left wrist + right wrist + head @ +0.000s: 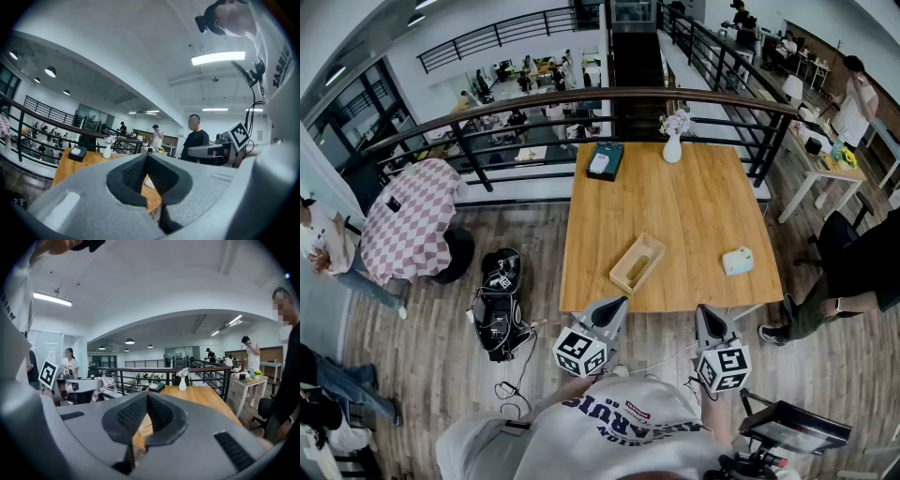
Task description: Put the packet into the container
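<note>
A shallow wooden container (637,262) lies open on the near half of the wooden table (694,206). The pale packet (738,261) lies flat near the table's right front corner, apart from the container. My left gripper (616,303) hovers at the table's front edge, just this side of the container, shut and empty. My right gripper (704,312) hangs off the front edge, left of the packet, shut with nothing in it. In the left gripper view the jaws (146,157) meet at their tips. The right gripper view shows the shut jaws (146,395) with the container (146,426) behind them.
A white vase with flowers (672,145) and a dark tissue box (604,159) stand at the table's far edge, by a black railing (581,98). A black bag (499,300) lies on the floor to the left. A person (853,272) sits at the right.
</note>
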{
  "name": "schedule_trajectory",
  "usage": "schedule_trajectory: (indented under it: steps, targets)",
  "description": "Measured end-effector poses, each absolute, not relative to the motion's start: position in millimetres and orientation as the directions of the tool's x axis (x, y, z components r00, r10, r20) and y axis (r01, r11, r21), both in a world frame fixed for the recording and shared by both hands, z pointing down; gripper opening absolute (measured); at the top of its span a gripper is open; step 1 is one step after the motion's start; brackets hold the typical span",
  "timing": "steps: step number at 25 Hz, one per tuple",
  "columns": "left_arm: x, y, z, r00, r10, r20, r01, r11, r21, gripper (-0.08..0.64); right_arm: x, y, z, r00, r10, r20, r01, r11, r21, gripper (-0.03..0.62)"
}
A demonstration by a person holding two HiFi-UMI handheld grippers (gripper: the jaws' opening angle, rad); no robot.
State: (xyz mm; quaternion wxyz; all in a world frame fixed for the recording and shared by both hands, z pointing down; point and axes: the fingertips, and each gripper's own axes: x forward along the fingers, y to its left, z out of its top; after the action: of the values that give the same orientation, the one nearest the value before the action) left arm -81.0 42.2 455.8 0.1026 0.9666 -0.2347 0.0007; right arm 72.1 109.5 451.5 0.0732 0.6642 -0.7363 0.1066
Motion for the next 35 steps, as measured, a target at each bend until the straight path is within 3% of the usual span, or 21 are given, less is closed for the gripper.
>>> schedule_trajectory:
  steps: [16,22,31,35]
  targets:
    - [-98.1,12.3,486.1,0.903,-0.422,0.073,-0.428,-0.882,0.198,-0.002,58.9,90.2,479.9,-0.088,-0.947,0.309,-0.996,0.075,-0.053,0.006]
    - [-88.0,-2.4,496.5,0.887,-0.45,0.103,-0.462,-0.862,0.207,-0.002,88.9,66.9,494.3,-0.108,-0.936,0.334,-0.993,0.089,-0.071,0.008]
    - [-51.3,-27.5,490.0,0.802,-0.578,0.151,-0.597,-0.769,0.229,-0.002,187.6,18.7,551.9,-0.225,-0.804,0.55,-0.921,0.359,0.148,0.011]
    - [-25.4,-43.0,487.8,0.775,-0.61,0.164,-0.632,-0.746,0.212,-0.002,257.0,7.2,622.5,-0.149,-0.657,0.739,-0.732,0.576,0.364,0.014]
